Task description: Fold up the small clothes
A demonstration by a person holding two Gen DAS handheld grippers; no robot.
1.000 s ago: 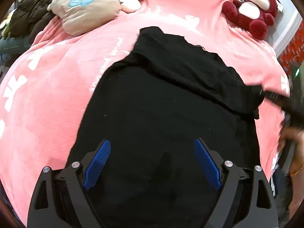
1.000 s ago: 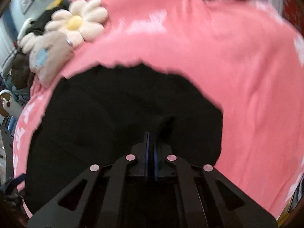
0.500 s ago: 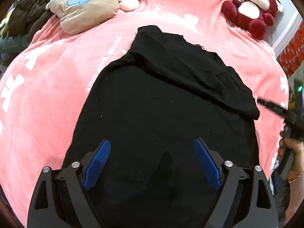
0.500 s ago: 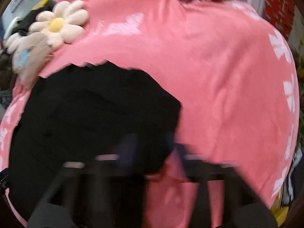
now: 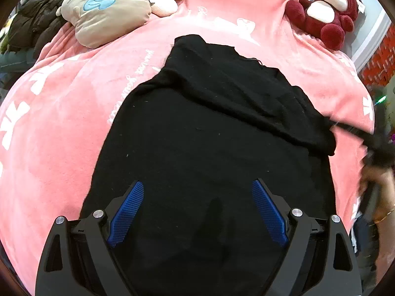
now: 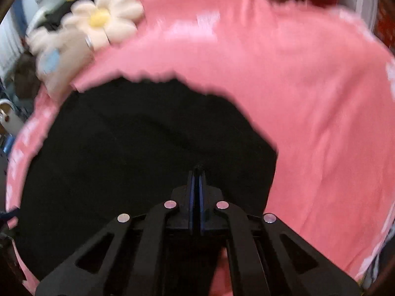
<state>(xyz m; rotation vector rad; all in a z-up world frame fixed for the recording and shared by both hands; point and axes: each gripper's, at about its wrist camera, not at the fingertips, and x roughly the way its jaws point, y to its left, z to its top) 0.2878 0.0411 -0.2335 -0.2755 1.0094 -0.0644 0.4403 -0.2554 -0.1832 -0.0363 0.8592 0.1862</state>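
garment: black garment (image 5: 209, 148) flat on pink blanket (image 5: 61, 135), long axis lower centre to upper centre, top folded
left tool (image 5: 197, 212): jaws apart, above garment's near end
right tool (image 6: 196, 172): just closed, pads together at garment's right edge; cloth between them unclear

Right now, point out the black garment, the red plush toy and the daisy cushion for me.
black garment (image 5: 209, 153), left wrist view, flat middle of the cloth.
red plush toy (image 5: 328, 12), left wrist view, its pale belly.
daisy cushion (image 6: 100, 18), right wrist view, its yellow centre.

black garment (image 5: 197, 148), pink blanket (image 5: 61, 135) with white print, dark red plush (image 5: 325, 9)
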